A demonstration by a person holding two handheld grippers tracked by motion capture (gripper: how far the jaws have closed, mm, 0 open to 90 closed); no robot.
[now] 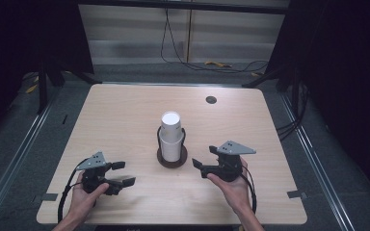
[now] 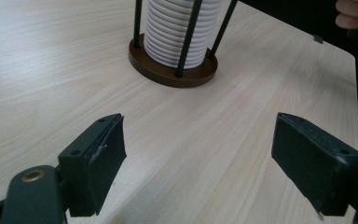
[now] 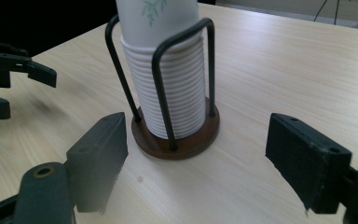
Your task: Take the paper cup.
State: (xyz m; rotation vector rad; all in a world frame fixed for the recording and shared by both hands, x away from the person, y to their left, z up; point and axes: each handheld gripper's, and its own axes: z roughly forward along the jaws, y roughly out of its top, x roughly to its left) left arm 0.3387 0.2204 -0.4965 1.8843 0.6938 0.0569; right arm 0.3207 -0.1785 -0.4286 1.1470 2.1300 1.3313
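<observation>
In both gripper views we lose the top of the cup stack (image 3: 168, 70) past the upper edge. The leafy print on the top cup (image 3: 156, 9) is cut off too, and we can't read it.

No readable text — seemingly none.

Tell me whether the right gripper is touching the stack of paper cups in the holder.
Apart. In the right gripper view, bare table lies between the right gripper and the cup stack; its open jaws stand short of the holder's base.
</observation>
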